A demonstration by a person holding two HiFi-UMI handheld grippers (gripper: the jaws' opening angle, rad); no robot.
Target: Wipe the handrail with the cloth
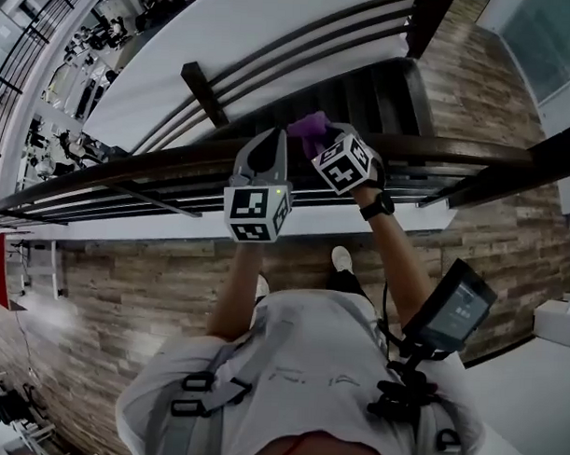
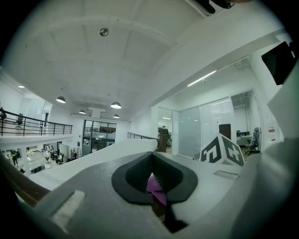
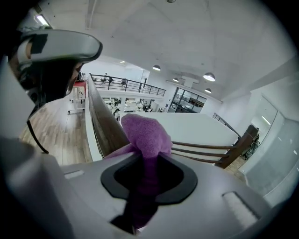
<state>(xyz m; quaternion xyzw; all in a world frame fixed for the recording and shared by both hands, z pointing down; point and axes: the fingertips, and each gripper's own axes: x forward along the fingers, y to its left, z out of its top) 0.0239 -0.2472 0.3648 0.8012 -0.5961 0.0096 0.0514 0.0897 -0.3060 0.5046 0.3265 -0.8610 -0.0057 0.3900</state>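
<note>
Purple cloth clamped in right gripper, corner pinched by left gripper. Handrail sits just below both tips, running sideways; right looks nearer.

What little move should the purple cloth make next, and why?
Probably slide the cloth sideways along the handrail. The right hand-held gripper is shut on the cloth, the left hand-held gripper seems to pinch a bit too, and the cloth sits right at the rail, which stretches far to the left.
</note>
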